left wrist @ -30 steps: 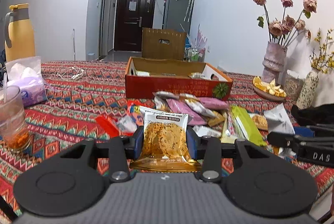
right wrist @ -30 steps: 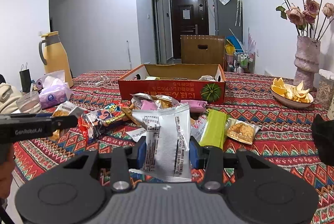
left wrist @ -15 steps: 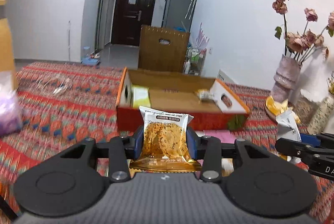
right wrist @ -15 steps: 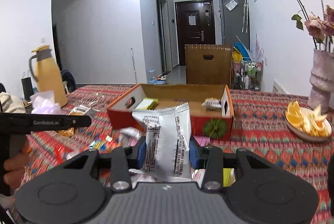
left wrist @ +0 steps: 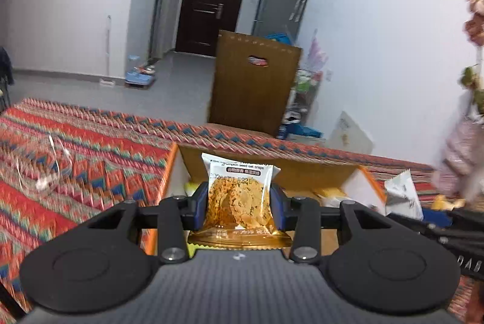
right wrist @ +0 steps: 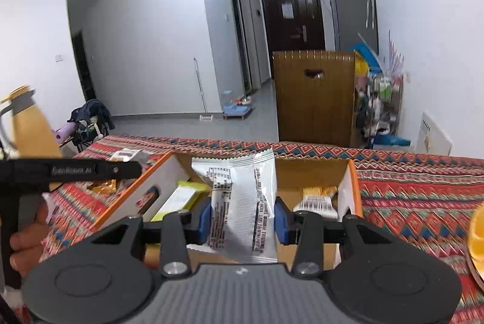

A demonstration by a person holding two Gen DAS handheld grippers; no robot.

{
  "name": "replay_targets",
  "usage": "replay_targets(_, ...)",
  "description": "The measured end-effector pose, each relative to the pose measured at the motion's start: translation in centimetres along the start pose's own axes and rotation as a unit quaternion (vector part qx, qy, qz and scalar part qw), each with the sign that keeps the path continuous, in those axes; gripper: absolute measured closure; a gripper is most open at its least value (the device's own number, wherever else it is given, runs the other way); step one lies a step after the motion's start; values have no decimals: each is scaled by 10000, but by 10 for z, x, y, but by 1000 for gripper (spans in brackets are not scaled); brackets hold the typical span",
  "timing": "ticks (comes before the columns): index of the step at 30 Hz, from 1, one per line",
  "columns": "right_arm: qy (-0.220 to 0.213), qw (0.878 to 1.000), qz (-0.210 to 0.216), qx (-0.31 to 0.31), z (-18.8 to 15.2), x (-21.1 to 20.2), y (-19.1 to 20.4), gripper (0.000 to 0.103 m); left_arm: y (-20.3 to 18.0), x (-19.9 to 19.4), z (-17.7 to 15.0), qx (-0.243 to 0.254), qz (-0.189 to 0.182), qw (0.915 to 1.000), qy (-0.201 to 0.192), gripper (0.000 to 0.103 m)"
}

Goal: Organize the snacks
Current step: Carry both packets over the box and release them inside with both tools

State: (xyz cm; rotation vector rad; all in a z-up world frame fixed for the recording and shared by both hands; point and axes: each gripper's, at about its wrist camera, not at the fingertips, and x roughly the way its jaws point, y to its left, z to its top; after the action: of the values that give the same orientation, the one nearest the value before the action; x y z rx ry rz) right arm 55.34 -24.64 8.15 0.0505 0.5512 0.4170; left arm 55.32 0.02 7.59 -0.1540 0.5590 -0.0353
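Oat crisp packet (left wrist: 239, 197): I judge it light and brittle, a round crisp in thin, slippery film, so I pinch it at its two side edges, low on the pack, and would press no harder; its long axis stands near upright, printed face toward the camera, crimped top seal pointing up and away over the box; the left tool (left wrist: 239, 204) has its blue pads (left wrist: 200, 207) pressed onto those edges, holding it above the near left part of the cardboard box (left wrist: 308, 165).

White packet (right wrist: 242, 197): I judge it soft, light and partly air-filled, likely to crumple or slide under pressure; the hold is again across the width near mid-height; its long axis runs upright with a slight lean, back label facing the camera, serrated top edge pointing up and away; the right tool (right wrist: 242, 221) is clamped on its sides, over the middle of the same box, whose orange-edged wall (right wrist: 352, 188) shows at right.

Inside the box: a yellow-green pack (right wrist: 178, 198) at left and a striped pack (right wrist: 317, 200) at right, both lying flat.

Surroundings: the box rests on the surface under a patterned cloth (right wrist: 417, 197); the person's left hand (right wrist: 27, 236) grips the other handle at the right-wrist view's left edge.
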Motion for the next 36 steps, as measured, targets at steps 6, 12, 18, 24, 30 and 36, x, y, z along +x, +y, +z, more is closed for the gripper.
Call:
replay_targets(6, 606, 9979, -97, 183, 32, 84, -19, 63, 1, 69, 27, 7, -52, 9985, 540, 61)
replay_targets(12, 1480, 9876, -316, 422, 34, 159, -37, 63, -7, 135, 27, 126, 95, 9921, 1247, 61)
replay_targets(18, 1989, 9775, -532, 456, 22, 199, -42, 60, -11, 163, 13, 380, 326, 9861, 1586, 55)
replay_targets(24, 2104, 9748, -490, 547, 23, 204, -45, 52, -4, 168, 12, 252, 318, 9847, 1695, 34)
replay_targets(30, 1954, 9783, -568, 390, 30, 186, -32, 44, -2, 140, 19, 220, 300, 9877, 1516, 32)
replay_targets(36, 1695, 9835, -539, 321, 46, 137, -19, 37, -9, 83, 33, 271, 260, 9914, 1256, 28)
